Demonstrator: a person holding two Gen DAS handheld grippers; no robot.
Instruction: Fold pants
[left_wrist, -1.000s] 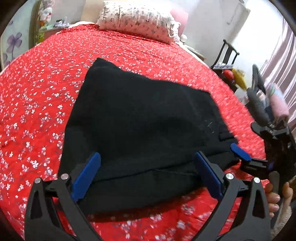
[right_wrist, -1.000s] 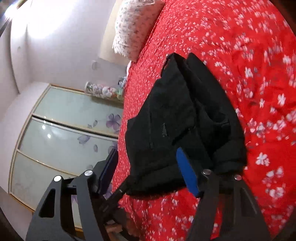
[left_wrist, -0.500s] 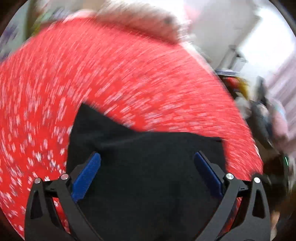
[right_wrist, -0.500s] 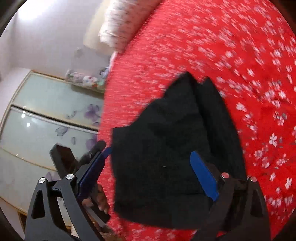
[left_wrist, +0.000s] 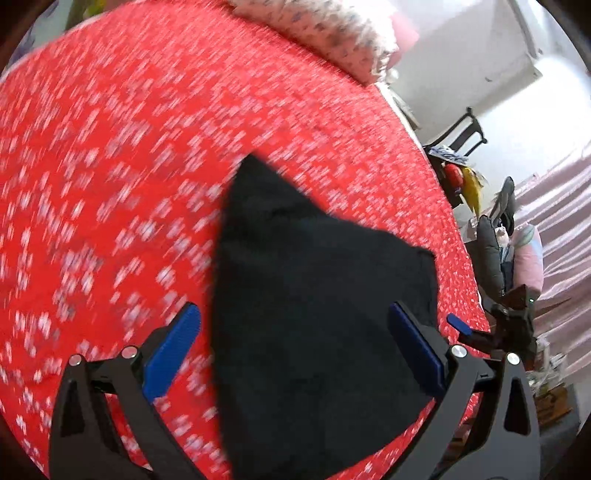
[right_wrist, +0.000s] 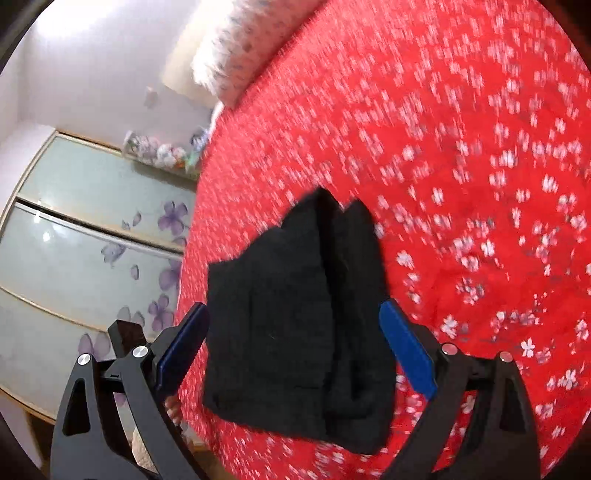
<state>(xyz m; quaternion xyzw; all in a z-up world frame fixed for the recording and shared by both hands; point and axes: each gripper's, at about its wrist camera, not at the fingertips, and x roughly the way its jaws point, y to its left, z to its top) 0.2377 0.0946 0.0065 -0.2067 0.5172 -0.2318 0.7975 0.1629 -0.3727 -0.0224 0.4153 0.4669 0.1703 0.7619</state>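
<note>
The black pants (left_wrist: 314, 314) lie folded into a compact stack on the red flowered bedspread (left_wrist: 110, 184), close to the bed's near edge. My left gripper (left_wrist: 295, 349) hovers over them, open, its blue pads apart from the cloth. In the right wrist view the folded pants (right_wrist: 295, 325) show layered edges. My right gripper (right_wrist: 295, 345) is open wide above them with nothing pinched. A blue fingertip (left_wrist: 458, 325) of the right gripper shows at the bed's right edge in the left wrist view.
A flowered pillow (left_wrist: 321, 33) lies at the head of the bed. A dark chair with clutter (left_wrist: 461, 147) and a pink curtain (left_wrist: 561, 206) stand to the right. A wardrobe with flower-printed glass doors (right_wrist: 92, 240) is on the left side.
The right jaws have spread wider and come off the pants' edge. Both grippers have swung sideways over the bed, so the pants now sit lower and more turned in each view.
</note>
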